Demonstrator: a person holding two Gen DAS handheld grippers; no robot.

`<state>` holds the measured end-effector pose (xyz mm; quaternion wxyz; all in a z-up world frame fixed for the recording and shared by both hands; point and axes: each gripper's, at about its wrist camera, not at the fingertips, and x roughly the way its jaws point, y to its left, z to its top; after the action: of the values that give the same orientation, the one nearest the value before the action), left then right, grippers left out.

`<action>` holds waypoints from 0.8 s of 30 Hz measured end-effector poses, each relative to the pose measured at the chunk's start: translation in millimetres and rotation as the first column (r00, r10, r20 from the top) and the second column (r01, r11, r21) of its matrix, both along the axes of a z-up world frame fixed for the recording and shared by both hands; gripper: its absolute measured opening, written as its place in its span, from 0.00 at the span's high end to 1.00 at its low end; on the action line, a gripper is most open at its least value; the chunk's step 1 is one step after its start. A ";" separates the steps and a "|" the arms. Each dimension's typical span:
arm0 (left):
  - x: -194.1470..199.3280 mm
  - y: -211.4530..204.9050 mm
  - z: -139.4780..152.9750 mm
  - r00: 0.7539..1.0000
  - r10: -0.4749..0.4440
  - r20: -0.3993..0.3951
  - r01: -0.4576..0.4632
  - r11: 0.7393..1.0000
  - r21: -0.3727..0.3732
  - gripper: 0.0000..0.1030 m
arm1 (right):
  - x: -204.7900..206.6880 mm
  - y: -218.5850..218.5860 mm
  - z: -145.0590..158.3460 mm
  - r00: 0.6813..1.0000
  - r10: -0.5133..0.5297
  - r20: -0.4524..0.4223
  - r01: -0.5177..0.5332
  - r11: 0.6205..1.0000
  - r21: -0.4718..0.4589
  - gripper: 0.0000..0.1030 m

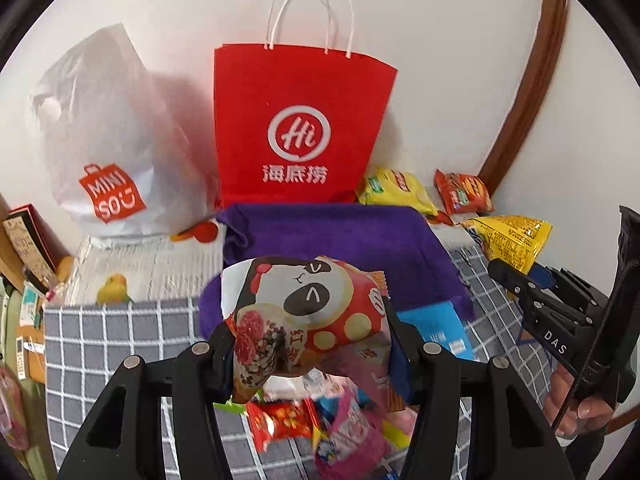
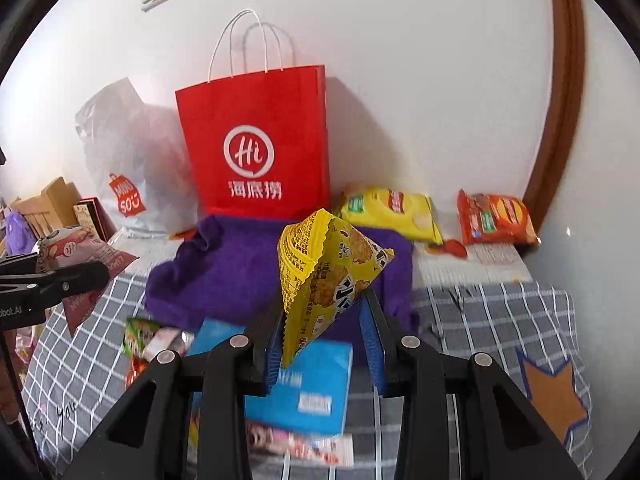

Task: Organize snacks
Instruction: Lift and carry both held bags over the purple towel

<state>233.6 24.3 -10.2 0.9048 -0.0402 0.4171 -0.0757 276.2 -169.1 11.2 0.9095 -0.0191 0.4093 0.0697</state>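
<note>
Crinkly foil panda packet (image 1: 308, 312) pinched in left gripper (image 1: 310, 354) jaws; right gripper (image 2: 322, 344) jaws pinch a puffy yellow pouch (image 2: 324, 280).

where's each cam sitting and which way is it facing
Left wrist: on the left gripper, angled down toward the wall; its fingers clamp a panda snack packet; the right gripper and a hand show at right.
Right wrist: on the right gripper, same facing; fingers clamp a yellow snack packet; left gripper at left.
Shared: red paper bag, white plastic bag, purple towel, blue box.
</note>
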 end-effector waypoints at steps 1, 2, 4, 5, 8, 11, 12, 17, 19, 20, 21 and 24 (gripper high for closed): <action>4.2 0.9 1.2 1.000 0.004 0.003 -0.004 1.000 0.007 0.47 | 6.5 1.4 0.4 1.000 0.005 0.001 -0.005 1.000 -0.002 0.66; 9.8 1.5 2.0 1.000 0.007 0.005 -0.007 1.000 0.015 0.47 | 12.4 2.6 0.6 1.000 0.009 0.002 -0.009 1.000 -0.004 0.66; 20.4 3.4 1.8 1.000 0.013 0.005 -0.013 1.000 0.023 0.47 | 27.0 5.5 1.0 1.000 0.017 0.003 -0.017 1.000 -0.013 0.66; 25.0 3.9 1.3 1.000 0.013 0.004 -0.013 1.000 0.023 0.47 | 30.8 5.9 1.0 1.000 0.019 0.003 -0.019 1.000 -0.016 0.66; 40.0 5.3 -2.2 1.000 0.012 -0.004 -0.012 1.000 0.024 0.47 | 48.4 6.2 0.9 1.000 0.023 0.007 -0.023 1.000 -0.014 0.66; 53.6 7.9 -5.5 1.000 0.017 -0.007 -0.017 0.999 0.030 0.47 | 63.7 5.7 0.1 1.000 0.023 0.006 -0.023 1.000 -0.011 0.66; 59.0 9.2 -6.8 1.000 0.022 -0.009 -0.021 0.999 0.032 0.47 | 71.1 5.7 -1.1 1.000 0.025 0.002 -0.025 1.000 -0.011 0.66; 84.3 11.7 -17.5 0.999 0.037 -0.029 -0.036 0.999 0.033 0.47 | 93.1 9.8 -8.4 0.999 0.036 -0.007 -0.036 0.999 -0.018 0.66; 91.8 10.8 -22.8 0.999 0.039 -0.035 -0.038 0.999 0.034 0.47 | 100.8 12.6 -14.6 0.999 0.048 -0.012 -0.049 0.998 -0.027 0.66; 96.2 10.2 -26.8 0.998 0.039 -0.039 -0.038 0.999 0.033 0.47 | 103.7 13.8 -17.6 0.998 0.054 -0.016 -0.055 0.998 -0.029 0.66; 100.7 9.7 -31.3 0.998 0.039 -0.044 -0.038 0.999 0.032 0.47 | 106.8 14.6 -22.1 0.998 0.062 -0.022 -0.063 0.998 -0.029 0.66; 112.7 6.6 -45.0 0.997 0.035 -0.068 -0.033 0.999 0.031 0.47 | 114.6 15.7 -35.7 0.996 0.075 -0.039 -0.076 0.997 -0.031 0.66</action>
<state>346.3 30.9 -55.2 0.8917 -0.0363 0.4481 -0.0524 390.8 -153.4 -24.4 0.8979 -0.0482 0.4266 0.0977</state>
